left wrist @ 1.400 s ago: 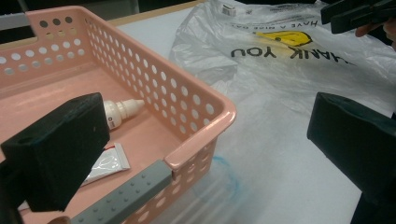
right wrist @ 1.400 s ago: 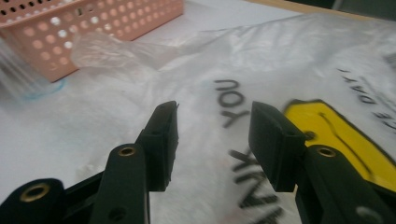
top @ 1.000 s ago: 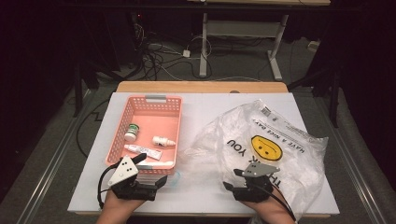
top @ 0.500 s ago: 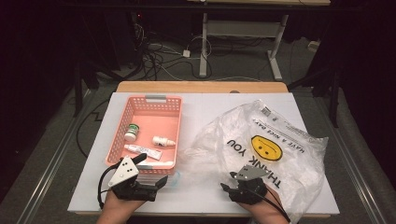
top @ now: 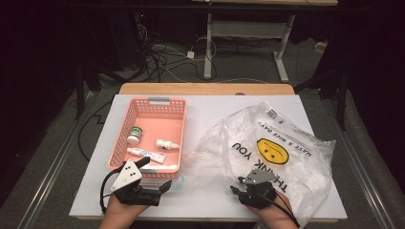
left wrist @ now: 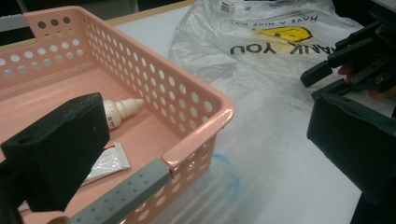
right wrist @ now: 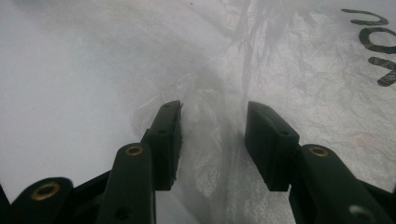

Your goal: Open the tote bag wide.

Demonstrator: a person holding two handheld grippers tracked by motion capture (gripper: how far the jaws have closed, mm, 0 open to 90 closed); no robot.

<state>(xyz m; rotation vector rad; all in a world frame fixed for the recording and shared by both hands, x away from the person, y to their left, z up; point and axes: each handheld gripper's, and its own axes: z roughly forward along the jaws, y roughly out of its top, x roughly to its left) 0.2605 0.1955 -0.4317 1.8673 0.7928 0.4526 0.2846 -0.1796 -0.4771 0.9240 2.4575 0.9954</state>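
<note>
A clear plastic bag (top: 272, 143) printed with a yellow smiley and "THANK YOU" lies crumpled on the right of the white table. My right gripper (top: 237, 186) sits at its near-left edge. Its jaws (right wrist: 212, 109) have just been closing; a fold of bag film (right wrist: 210, 140) stands between them, with a gap left on both sides. A pink basket (top: 153, 102) on the left holds a small green-lidded jar (top: 135, 135), a white dropper bottle (top: 167, 144) and a tube (top: 145, 155). My left gripper (top: 155, 174) is open wide, straddling the basket's near corner (left wrist: 205, 135).
The basket has grey handles (left wrist: 121, 198) at its ends. A faint blue mark (left wrist: 229, 172) is on the table beside the basket. The table's near edge runs just under both hands. Cables and desk legs lie on the floor beyond the far edge.
The right gripper's jaws have drawn closer together around the bag's edge. Both hands have kept their places, and the left gripper has not changed.
</note>
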